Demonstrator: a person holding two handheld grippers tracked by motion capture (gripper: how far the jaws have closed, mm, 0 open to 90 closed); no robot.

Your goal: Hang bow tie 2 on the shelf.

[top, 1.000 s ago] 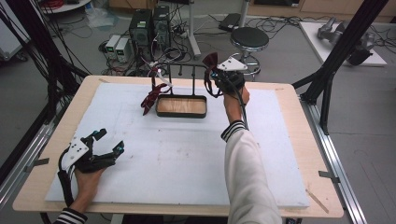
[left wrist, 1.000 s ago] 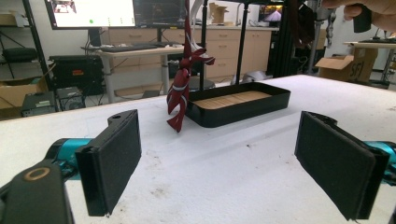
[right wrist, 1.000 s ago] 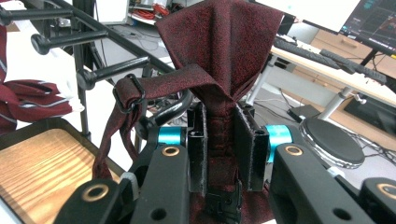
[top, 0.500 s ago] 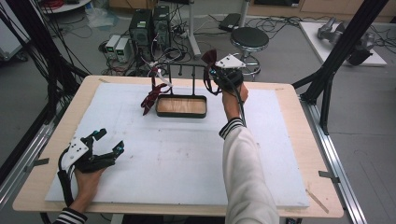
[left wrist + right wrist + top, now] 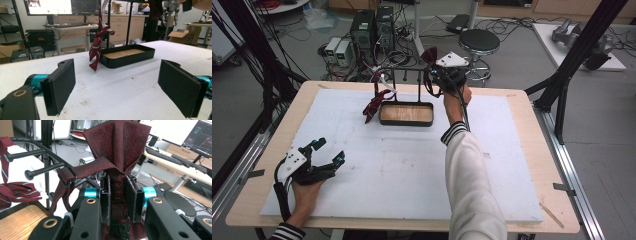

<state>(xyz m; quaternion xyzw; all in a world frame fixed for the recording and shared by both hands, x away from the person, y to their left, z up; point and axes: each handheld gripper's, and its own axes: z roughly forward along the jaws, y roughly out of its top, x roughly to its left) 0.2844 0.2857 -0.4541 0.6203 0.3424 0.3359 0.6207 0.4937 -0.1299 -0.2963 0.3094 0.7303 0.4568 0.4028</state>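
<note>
Starting at the left, our left gripper (image 5: 323, 156) rests on the white table (image 5: 402, 170) with its jaws spread wide and nothing between them, just as in the earlier frames. Moving right, a striped tie (image 5: 374, 102) already hangs from the black rack (image 5: 404, 75) beside the wooden tray (image 5: 406, 113). Further right, our right gripper (image 5: 439, 75) is clamped shut on the dark red tie (image 5: 117, 147) at its knot, held up by the rack's prongs, with its strap looped over one prong. We judge this tie light, soft and limp, so gripping the firmer knot makes sense. Compared with a second ago, the right hand has barely shifted.
</note>
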